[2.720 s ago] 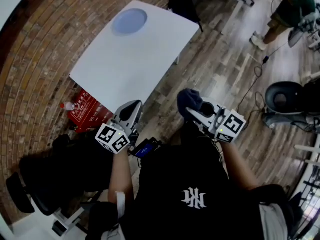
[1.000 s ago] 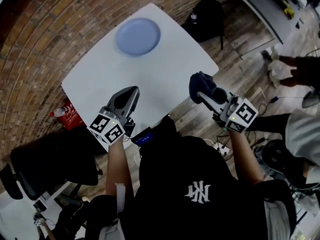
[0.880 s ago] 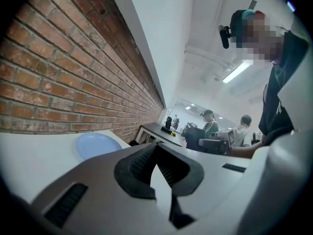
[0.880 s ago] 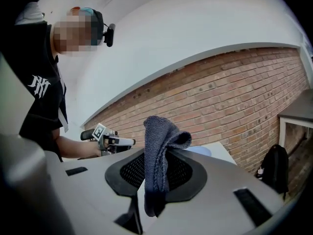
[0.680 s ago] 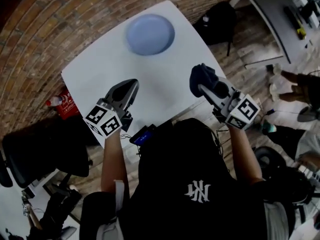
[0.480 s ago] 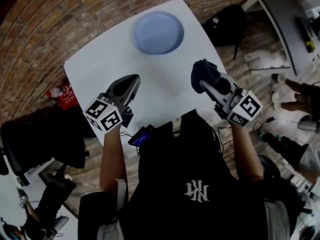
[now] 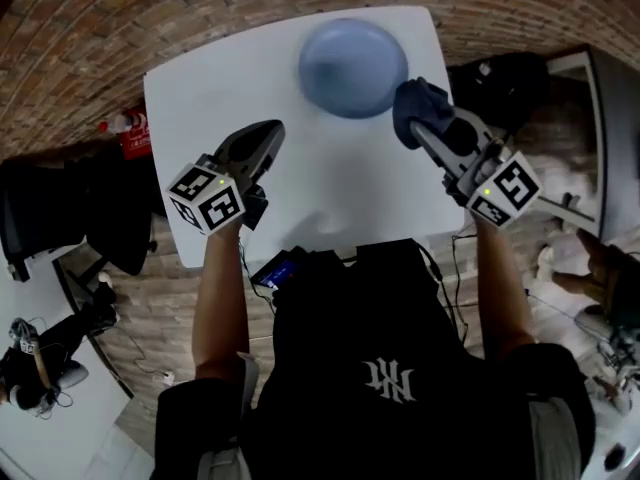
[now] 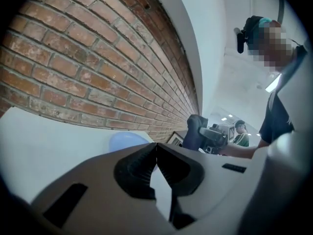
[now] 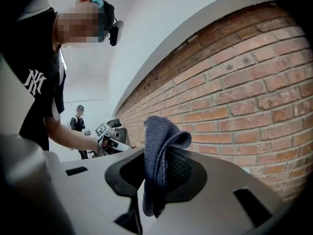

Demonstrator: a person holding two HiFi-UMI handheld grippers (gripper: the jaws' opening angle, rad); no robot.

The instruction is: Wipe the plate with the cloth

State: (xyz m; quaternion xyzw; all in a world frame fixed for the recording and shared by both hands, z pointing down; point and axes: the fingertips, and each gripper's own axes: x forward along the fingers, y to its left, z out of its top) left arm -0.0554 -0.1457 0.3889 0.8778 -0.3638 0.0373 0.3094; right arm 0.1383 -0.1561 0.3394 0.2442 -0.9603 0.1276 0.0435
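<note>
Cloth (image 9: 155, 160) hangs pinched between fingers (image 9: 183, 173) of right gripper (image 7: 420, 126) near plate (image 7: 352, 66); left gripper (image 7: 268, 133) fingers pressed together.

Shirt: I've got a black short-sleeved tee (image 7: 380, 308), white monogram (image 7: 390, 376).
Grippers: grey left gripper (image 7: 268, 130) and right gripper (image 7: 420, 126), black-and-white marker cubes (image 7: 207, 197).

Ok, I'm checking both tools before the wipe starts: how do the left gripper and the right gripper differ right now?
The right gripper is shut on a dark blue cloth; the left gripper is shut on nothing. In the head view, the right gripper is up by the blue plate's rim, while the left gripper is farther back over bare white table. Both point toward the brick wall.
</note>
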